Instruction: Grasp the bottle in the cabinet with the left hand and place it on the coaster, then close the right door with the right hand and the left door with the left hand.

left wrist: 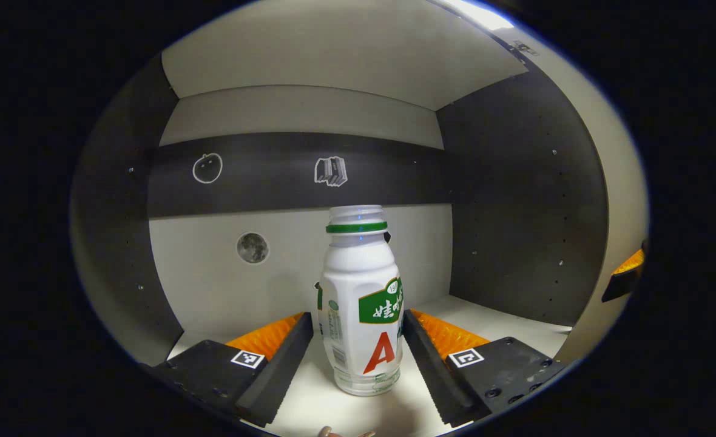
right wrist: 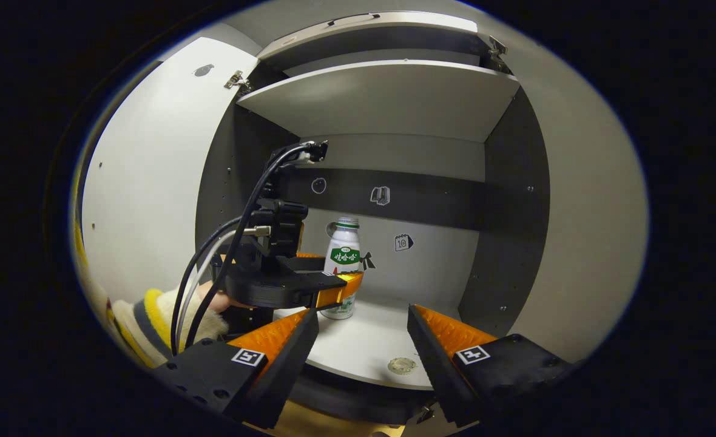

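A white bottle (left wrist: 361,303) with a green neck ring, no cap and a green and red label stands upright on the cabinet's lower shelf (left wrist: 491,315). My left gripper (left wrist: 358,317) is open, its fingers (left wrist: 279,355) flanking the bottle's lower half with a thin gap on each side. In the right gripper view the bottle (right wrist: 344,249) stands deep in the cabinet, and the left gripper (right wrist: 327,273) reaches around it. My right gripper (right wrist: 363,312) hangs open and empty in front of the shelf. A small round clear coaster (right wrist: 401,365) lies near the shelf's front edge.
Both cabinet doors stand open: the left door (right wrist: 151,182) and the right door (right wrist: 588,212). An upper shelf (right wrist: 382,91) spans above the bottle. A hand in a yellow-cuffed sleeve (right wrist: 151,315) holds the left gripper, with cables (right wrist: 236,243) arching over it.
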Tool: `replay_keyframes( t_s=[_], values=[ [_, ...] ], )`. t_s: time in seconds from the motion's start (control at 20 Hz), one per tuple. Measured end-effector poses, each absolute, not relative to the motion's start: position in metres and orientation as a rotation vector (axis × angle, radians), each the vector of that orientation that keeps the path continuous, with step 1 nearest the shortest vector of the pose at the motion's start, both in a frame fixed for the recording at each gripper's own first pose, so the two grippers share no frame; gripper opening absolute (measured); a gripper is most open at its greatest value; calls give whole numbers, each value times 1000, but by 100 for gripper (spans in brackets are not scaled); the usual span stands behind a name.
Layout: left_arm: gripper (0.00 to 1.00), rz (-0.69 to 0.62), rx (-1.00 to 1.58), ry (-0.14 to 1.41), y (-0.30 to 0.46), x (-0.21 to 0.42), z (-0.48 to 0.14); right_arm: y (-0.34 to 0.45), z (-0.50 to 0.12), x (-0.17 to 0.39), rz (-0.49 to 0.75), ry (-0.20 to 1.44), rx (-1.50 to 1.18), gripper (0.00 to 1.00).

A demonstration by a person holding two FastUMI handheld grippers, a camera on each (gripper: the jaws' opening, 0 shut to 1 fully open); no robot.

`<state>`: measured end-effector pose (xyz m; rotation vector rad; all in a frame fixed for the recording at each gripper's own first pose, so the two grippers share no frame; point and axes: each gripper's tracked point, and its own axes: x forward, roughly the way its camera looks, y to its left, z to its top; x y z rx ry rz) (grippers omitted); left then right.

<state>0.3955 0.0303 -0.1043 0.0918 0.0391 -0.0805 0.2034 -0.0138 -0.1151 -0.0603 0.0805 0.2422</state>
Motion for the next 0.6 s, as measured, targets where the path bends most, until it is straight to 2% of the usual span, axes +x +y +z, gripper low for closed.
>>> replay_keyframes(
  t_s=[0.1,0.15,0.25,0.6],
  values=[
    [94,-93,93,33,27,398,-104,-12,-116,205,247,84,-53,98],
    [83,-98,88,33,26,395,-102,-12,-116,205,247,81,-54,98],
    [79,-123,67,37,22,397,-103,-11,-113,205,245,72,-60,98],
    [78,-130,76,-18,9,359,-65,-10,-91,181,249,28,-49,98]
  ],
)
